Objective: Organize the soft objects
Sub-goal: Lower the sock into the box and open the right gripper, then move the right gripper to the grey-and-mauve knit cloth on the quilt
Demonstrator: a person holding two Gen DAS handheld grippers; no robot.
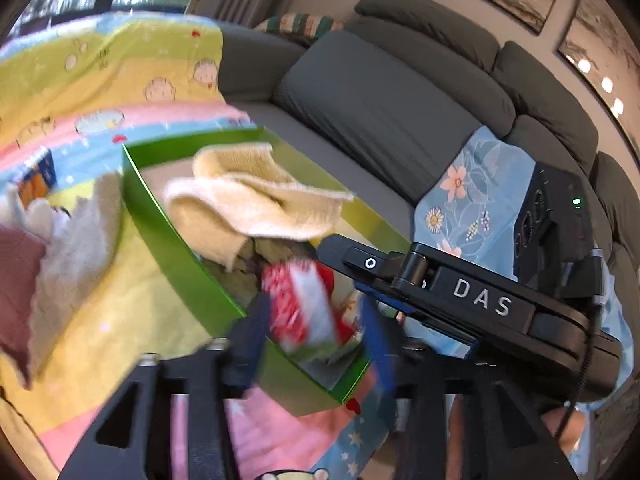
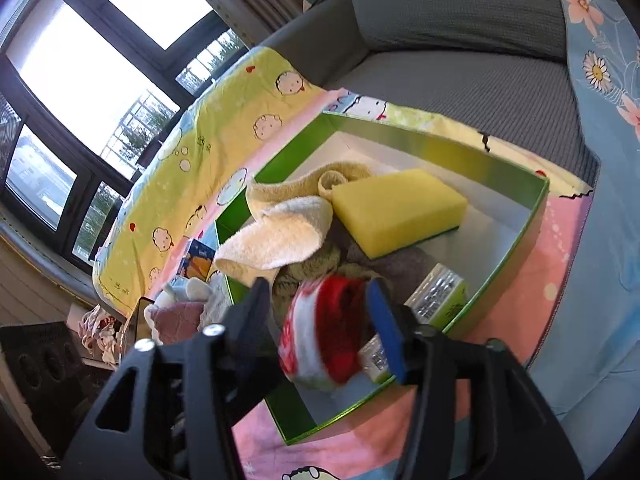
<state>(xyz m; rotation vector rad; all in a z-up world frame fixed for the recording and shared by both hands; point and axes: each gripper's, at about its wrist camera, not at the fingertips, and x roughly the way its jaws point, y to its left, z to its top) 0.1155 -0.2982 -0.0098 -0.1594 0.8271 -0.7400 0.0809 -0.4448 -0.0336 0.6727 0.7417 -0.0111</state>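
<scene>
A grey sofa [image 1: 380, 108] fills the space beyond both claws, draped with a cartoon-print sheet [image 2: 192, 168] under them. On the sheet, straight ahead of the claws, sits a green box [image 2: 500, 248]. Inside it, a cream towel [image 2: 280, 236] and a yellow sponge [image 2: 396, 208] lie past the fingertips. A red-and-white cloth [image 2: 328, 336] sits in the box's near corner, between the spread fingers of the right claw [image 2: 320, 320], which looks released. The left claw [image 1: 312, 320] is likewise released around it, though blurred.
</scene>
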